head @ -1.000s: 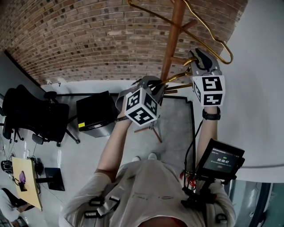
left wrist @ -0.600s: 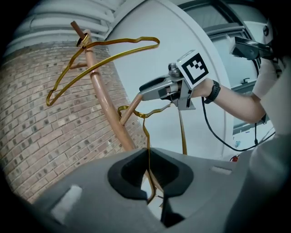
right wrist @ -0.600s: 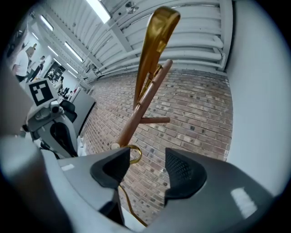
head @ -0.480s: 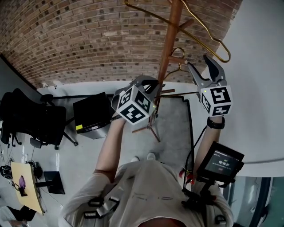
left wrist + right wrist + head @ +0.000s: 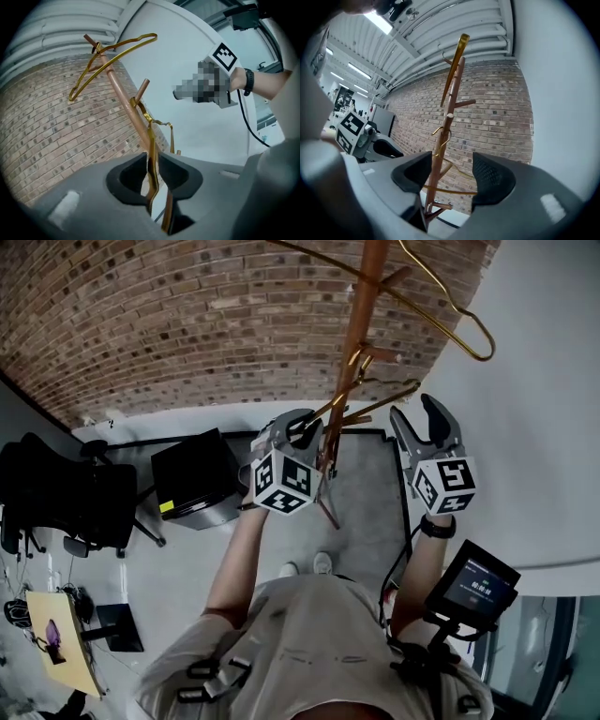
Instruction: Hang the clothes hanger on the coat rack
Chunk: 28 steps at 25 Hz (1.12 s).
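Bright, even light; ceiling strip lights [image 5: 377, 21] blow out in right gripper view. Heavy fisheye, black corners, foreground soft.

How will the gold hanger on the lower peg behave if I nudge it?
Likely light and slightly springy: the hanger is thin bent wire. It probably swings freely, since only its hook rests over the peg. Its glossy metal could slip off easily.

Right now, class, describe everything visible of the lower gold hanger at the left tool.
The lower hanger is thin gold wire, metal by its look. Its hook sits over a short peg on the wooden coat rack; its body hangs tilted, with a notched shoulder. One wire runs between the jaws of the left tool, which have just been opening; they do not seem to clamp it.
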Each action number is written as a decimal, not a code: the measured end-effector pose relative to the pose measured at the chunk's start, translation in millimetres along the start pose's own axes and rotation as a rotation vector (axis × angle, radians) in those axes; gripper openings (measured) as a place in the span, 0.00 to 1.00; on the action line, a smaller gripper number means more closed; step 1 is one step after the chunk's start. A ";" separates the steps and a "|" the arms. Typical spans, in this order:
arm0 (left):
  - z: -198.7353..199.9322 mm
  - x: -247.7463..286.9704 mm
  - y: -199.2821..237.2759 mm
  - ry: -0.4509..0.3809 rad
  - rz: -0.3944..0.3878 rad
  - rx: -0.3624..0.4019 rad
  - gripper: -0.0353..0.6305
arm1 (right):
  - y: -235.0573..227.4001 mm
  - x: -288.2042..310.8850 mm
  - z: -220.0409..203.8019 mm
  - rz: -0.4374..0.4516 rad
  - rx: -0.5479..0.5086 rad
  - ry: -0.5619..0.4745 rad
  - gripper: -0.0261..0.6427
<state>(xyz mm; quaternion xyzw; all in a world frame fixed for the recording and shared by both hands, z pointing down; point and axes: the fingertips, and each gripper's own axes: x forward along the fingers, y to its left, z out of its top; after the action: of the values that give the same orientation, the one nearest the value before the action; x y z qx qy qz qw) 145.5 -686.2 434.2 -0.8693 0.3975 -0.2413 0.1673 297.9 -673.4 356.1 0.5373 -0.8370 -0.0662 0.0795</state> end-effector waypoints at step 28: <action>50.2 -199.5 -90.7 -0.353 0.017 -0.455 0.06 | 159.3 -162.3 6.9 -0.115 0.053 -0.038 0.04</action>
<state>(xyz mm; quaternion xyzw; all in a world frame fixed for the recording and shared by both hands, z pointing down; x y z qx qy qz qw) 115.4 -470.3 379.2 -0.9096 0.4137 0.0106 0.0363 221.4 -459.6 370.5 0.5849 -0.8077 -0.0586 0.0455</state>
